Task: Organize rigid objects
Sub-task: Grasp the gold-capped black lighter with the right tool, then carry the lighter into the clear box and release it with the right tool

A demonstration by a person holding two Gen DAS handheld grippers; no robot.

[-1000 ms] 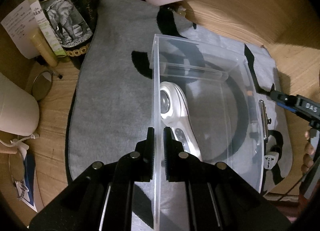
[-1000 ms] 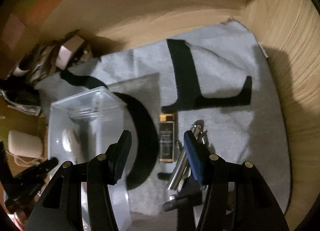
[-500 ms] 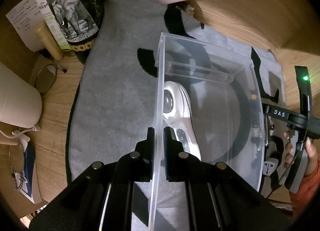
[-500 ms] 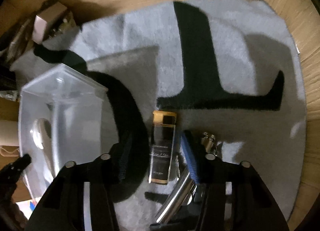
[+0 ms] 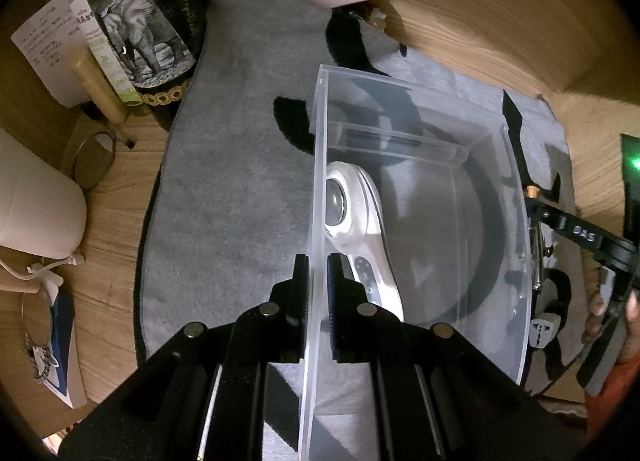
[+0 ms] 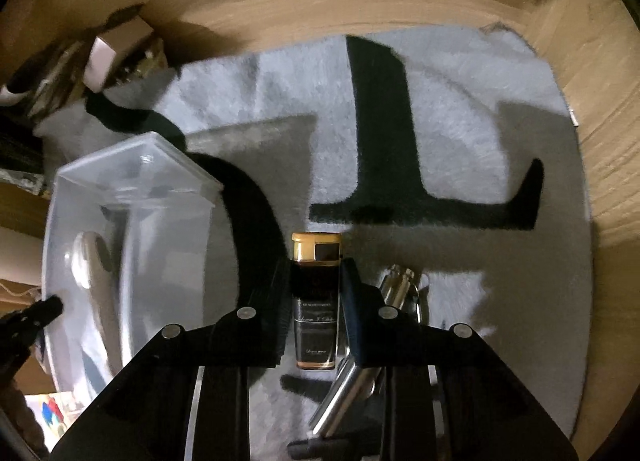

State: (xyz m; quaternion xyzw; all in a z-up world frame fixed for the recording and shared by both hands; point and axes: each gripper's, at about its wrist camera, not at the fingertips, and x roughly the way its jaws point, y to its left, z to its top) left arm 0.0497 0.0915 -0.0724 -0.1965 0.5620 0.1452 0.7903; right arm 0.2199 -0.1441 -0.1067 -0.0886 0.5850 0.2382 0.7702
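Down low, the right gripper (image 6: 314, 293) has been drawing its fingers in on the black, gold-capped bottle (image 6: 316, 301) lying on the grey mat (image 6: 460, 101), pads at its sides. Meanwhile the left gripper (image 5: 318, 293) is clamped on the clear box (image 5: 420, 189) wall, a white device (image 5: 360, 237) inside. Metal pieces (image 6: 396, 285) lie just beside the bottle.

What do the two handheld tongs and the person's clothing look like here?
Both tongs are matte black with angular frames and round silver bolt heads. The left tongs have ribbed black pads. The right tongs have one black ribbed pad and one blue pad; from the left wrist view their body shows white "DAS" lettering and a green light. An orange-red sleeve shows at the edge.
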